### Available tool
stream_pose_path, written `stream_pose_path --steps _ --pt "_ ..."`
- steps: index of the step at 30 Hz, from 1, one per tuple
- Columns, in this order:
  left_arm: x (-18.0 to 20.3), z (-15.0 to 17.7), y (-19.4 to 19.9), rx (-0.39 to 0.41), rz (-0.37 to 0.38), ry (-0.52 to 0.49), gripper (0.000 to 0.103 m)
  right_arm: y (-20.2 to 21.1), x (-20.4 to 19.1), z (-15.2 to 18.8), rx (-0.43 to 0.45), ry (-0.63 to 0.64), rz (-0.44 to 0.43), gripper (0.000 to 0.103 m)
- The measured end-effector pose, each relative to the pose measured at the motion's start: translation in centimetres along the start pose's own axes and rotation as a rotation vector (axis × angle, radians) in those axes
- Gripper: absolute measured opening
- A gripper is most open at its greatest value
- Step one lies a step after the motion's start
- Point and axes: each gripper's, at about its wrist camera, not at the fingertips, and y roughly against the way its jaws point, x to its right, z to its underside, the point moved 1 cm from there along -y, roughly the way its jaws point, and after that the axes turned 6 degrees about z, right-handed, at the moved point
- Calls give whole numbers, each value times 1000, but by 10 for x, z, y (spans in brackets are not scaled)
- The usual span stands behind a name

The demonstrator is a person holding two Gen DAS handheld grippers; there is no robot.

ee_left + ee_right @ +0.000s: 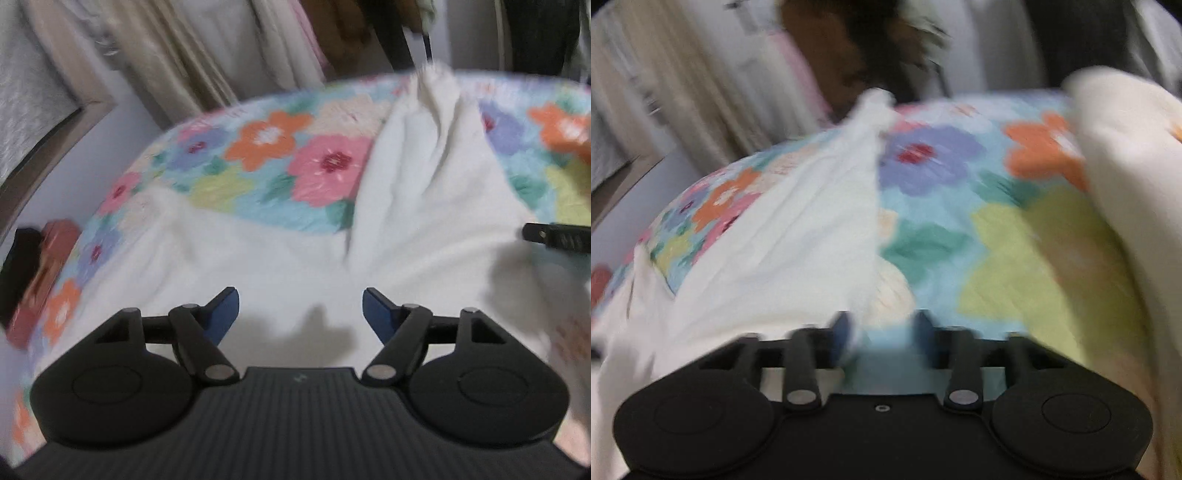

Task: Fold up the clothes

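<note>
A white garment (424,206) lies spread on a bed with a flowered cover (266,155). One part of it runs toward the far edge. My left gripper (300,314) is open and empty, just above the white cloth. The right gripper's tip shows at the right edge of the left wrist view (557,238). In the blurred right wrist view my right gripper (882,332) is open, at the right edge of the white garment (798,236), over the flowered cover (997,229).
A cream cloth or pillow (1130,192) rises at the right. Curtains (177,55) and hanging clothes stand behind the bed. A reddish object (48,258) lies at the bed's left edge beside the wall.
</note>
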Motion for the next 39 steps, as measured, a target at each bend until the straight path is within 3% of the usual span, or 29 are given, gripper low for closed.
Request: stream_pose_path --steps 4,6,10,13,19,25,27,28,30,32,33,35,39 --pt "-40 68 75 20 49 195 76 52 -3 19 -69 4 -128 52" --pt "-55 105 105 23 34 248 81 77 -16 29 -116 56 -229 54" --pt "-81 181 148 -11 -10 347 83 125 -42 61 -218 139 -424 68" --pt "-97 232 167 -56 -41 385 84 159 -65 96 -280 269 -468 68" --pt "-132 296 178 -97 -15 412 84 199 -115 153 -214 703 -331 68" --pt "-149 346 158 -135 39 495 84 163 -124 183 -218 774 -189 68" --pt "-155 357 150 -152 53 526 84 148 -119 191 -216 744 -169 7" --pt "-157 359 148 -162 51 527 84 148 -118 197 -217 758 -157 9" --pt "-161 361 149 -169 38 522 83 175 -117 207 -92 837 -83 8" --pt "-168 362 158 -157 13 527 84 193 -107 206 -42 832 -31 6" --pt "-174 362 161 -155 2 541 84 196 -100 205 -38 816 -1 6" --pt "-188 365 164 -159 -3 578 84 179 -86 206 -123 758 39 6" --pt "-221 370 179 -141 -75 576 84 167 -96 225 -132 860 100 7"
